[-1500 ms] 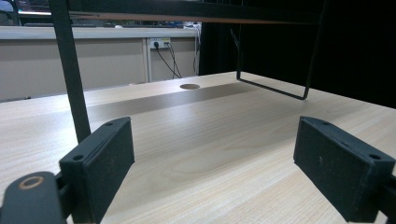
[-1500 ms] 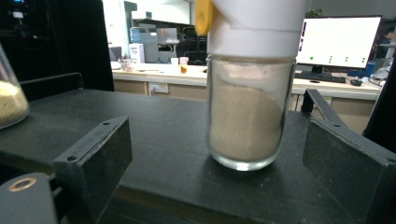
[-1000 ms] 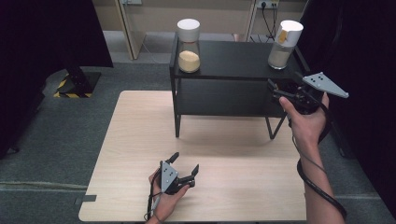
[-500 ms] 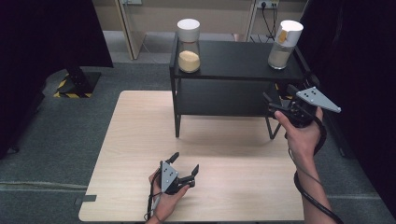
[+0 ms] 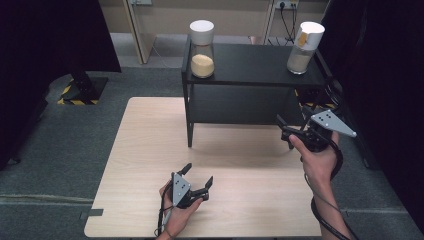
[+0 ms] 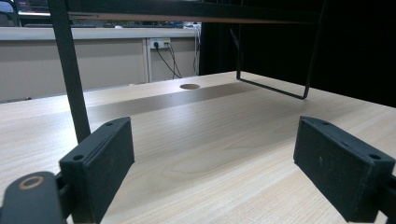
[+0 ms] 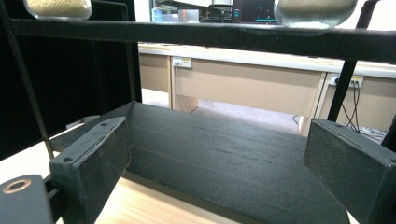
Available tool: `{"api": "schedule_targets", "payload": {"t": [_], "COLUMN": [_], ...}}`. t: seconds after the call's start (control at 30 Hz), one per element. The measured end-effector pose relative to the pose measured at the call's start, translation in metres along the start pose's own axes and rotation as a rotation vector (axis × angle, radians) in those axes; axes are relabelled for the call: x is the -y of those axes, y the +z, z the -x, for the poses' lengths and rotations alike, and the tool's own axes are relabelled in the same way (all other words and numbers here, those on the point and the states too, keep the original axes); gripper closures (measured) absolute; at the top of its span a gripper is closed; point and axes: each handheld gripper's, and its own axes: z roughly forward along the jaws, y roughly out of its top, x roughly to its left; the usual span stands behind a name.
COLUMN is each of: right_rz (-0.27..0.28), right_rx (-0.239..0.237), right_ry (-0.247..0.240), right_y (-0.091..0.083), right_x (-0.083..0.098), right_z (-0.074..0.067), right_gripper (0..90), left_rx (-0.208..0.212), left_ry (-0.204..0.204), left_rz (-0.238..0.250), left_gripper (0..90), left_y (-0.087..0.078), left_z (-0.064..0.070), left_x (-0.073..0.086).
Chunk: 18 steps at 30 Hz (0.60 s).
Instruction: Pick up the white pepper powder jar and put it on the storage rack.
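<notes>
Hands hold left gripper [image 5: 199, 184] low, right gripper [image 5: 286, 131] raised beside shelf [image 5: 255, 67].

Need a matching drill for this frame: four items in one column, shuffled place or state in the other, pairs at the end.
Items
1. jar with yellow grains
2. jar with the orange label
3. left gripper
4. right gripper

Places or states
A. open, low over the near part of the wooden table
B. right end of the black shelf top
C. open, in front of the shelf's right end
D. left end of the shelf top

Pairs: 1-D, 2-B, 3-A, 4-C
</notes>
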Motion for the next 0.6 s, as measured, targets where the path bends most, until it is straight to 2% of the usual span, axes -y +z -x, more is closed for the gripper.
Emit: {"api": "schedule_targets", "payload": {"t": [0.6], "right_rz": [-0.03], "right_rx": [0.01], "right_ry": [0.007], "right_y": [-0.016], "right_x": [0.041], "right_z": [-0.003], "right_gripper": [7.2], "left_rx": [0.0], "left_ry": [0.002], "left_rz": [0.0], "left_gripper": [11.8], "left_y": [0.0], "left_z": [0.0], "left_x": [0.0]}}
